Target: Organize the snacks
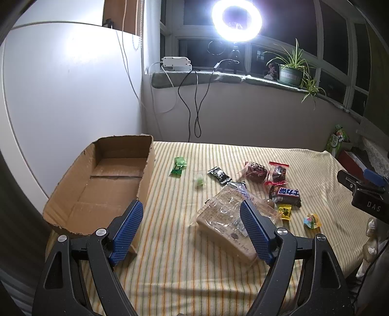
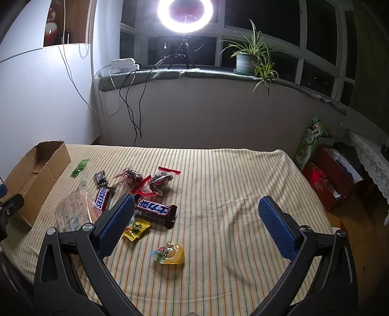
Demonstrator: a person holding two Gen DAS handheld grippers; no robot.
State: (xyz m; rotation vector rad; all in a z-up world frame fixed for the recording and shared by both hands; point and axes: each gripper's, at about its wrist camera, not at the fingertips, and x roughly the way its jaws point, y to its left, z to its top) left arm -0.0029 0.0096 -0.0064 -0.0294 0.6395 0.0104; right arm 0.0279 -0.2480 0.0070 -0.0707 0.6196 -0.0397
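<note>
An empty cardboard box (image 1: 97, 184) lies at the left of the striped cloth; it shows again as the box (image 2: 36, 179). Snacks are scattered to its right: a clear bag of biscuits (image 1: 223, 218), a green packet (image 1: 178, 165), a black packet (image 1: 218, 175), two dark wrapped cakes (image 1: 256, 171), a Snickers bar (image 2: 155, 211), a yellow candy (image 2: 136, 229) and a yellow jelly cup (image 2: 169, 252). My left gripper (image 1: 190, 209) is open above the cloth between the box and the biscuit bag. My right gripper (image 2: 197, 206) is open, empty, above the jelly cup.
The striped cloth (image 2: 231, 184) covers a table against the wall. A ring light (image 1: 237, 20) and a potted plant (image 2: 248, 60) stand on the window sill. Cables (image 1: 194, 107) hang down the wall. Red boxes (image 2: 333, 177) sit on the floor at the right.
</note>
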